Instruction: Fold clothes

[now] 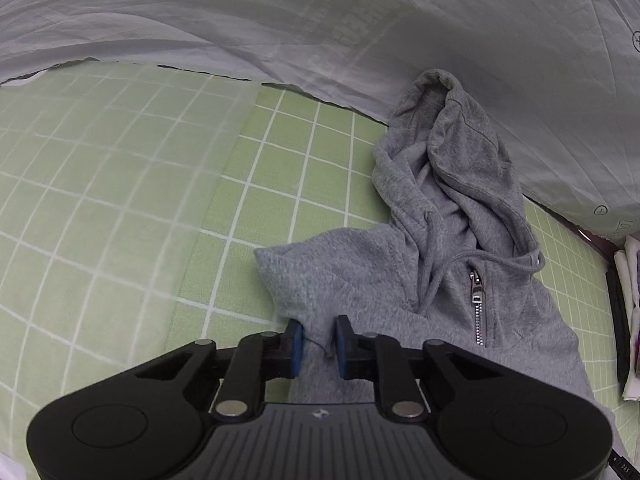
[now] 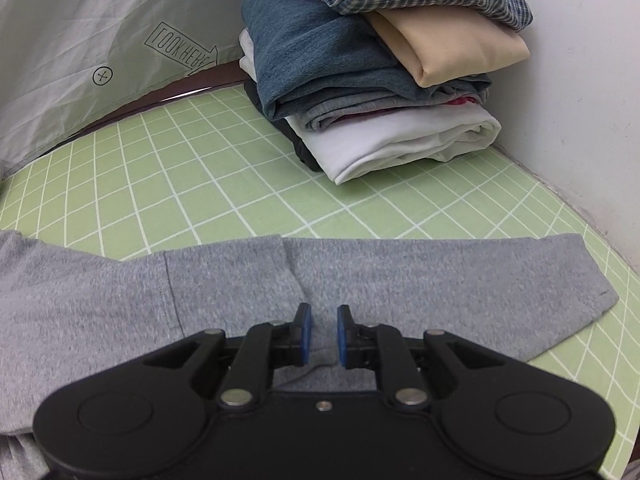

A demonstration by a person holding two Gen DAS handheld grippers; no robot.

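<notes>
A grey zip-up hoodie (image 1: 400, 280) lies on the green checked sheet (image 1: 120, 200), its hood (image 1: 460, 160) crumpled toward the back and its zipper (image 1: 476, 304) showing. My left gripper (image 1: 319, 344) is shut on a pinched fold at the hoodie's left shoulder edge. In the right wrist view the hoodie's body (image 2: 100, 292) lies flat, with a sleeve (image 2: 480, 280) stretched out to the right. My right gripper (image 2: 323, 334) is closed narrowly on a small ridge of that grey fabric near the sleeve seam.
A stack of folded clothes (image 2: 360, 80) stands at the back right against the white wall (image 2: 580, 80). A pale printed cover (image 1: 280, 20) hangs along the far side of the bed. Open green sheet (image 2: 160, 160) lies between the hoodie and the stack.
</notes>
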